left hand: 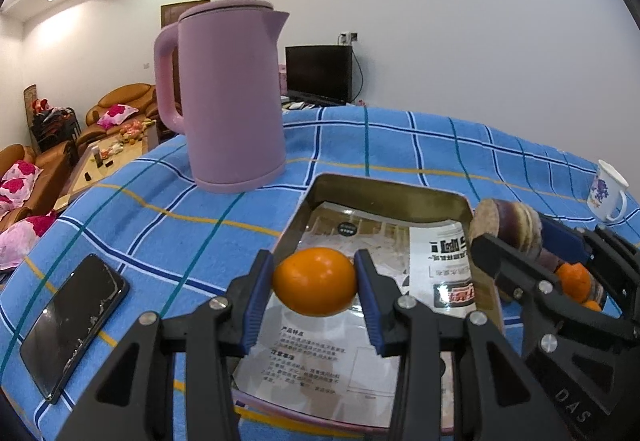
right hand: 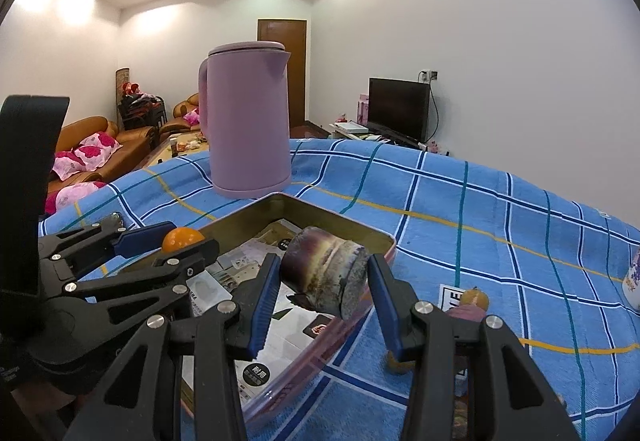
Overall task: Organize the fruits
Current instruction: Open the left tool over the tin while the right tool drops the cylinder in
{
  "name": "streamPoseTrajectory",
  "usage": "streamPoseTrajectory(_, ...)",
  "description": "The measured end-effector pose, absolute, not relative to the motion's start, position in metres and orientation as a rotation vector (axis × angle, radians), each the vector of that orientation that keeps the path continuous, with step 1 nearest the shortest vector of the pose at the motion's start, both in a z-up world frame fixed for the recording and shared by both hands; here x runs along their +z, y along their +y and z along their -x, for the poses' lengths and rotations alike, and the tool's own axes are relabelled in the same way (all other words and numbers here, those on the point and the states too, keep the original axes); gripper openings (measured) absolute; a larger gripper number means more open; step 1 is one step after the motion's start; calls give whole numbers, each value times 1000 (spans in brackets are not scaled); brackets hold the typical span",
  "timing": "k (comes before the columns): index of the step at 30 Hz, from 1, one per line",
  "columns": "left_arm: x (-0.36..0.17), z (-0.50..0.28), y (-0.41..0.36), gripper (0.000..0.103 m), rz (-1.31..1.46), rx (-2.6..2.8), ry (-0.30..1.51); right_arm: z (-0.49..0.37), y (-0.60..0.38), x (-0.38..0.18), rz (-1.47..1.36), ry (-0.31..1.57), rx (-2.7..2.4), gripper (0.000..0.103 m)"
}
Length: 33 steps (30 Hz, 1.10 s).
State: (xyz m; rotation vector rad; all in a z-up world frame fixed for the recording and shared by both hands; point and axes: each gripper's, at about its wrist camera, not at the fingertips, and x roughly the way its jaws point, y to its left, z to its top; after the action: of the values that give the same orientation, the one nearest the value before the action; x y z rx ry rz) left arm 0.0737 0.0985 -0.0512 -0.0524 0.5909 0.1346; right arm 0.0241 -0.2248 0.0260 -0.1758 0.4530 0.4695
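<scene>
My left gripper (left hand: 315,281) is shut on an orange (left hand: 315,281) and holds it above the open metal tin (left hand: 384,191), which is lined with printed paper. My right gripper (right hand: 322,283) is shut on a cut purple sweet potato chunk (right hand: 324,277) over the tin's right rim (right hand: 340,219). In the left wrist view the right gripper (left hand: 516,237) with the chunk (left hand: 506,221) is beside the tin's right wall. In the right wrist view the left gripper (right hand: 180,241) with the orange (right hand: 182,238) is at the left. More small oranges (left hand: 574,281) and a purple piece (right hand: 466,311) lie on the cloth right of the tin.
A pink kettle (left hand: 228,97) stands behind the tin on the blue plaid tablecloth (left hand: 160,209). A black phone (left hand: 74,325) lies at the left. A white floral mug (left hand: 608,195) stands at the far right. Sofas and a TV are beyond the table.
</scene>
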Motion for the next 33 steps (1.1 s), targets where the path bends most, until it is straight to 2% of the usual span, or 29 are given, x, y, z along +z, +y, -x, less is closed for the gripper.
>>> streamPoseTrajectory(19,-58,-85,100,43,49,142,657,-45,-219,17,162,567,521,47)
streamPoseTrajectory(29,-59,-85,100,44,52,140,664,-45,-218,17,161,572,529,47)
streamPoseTrajectory(33,-58,-84,100,47,51,142,657,-42,-219,18,161,557,522,47)
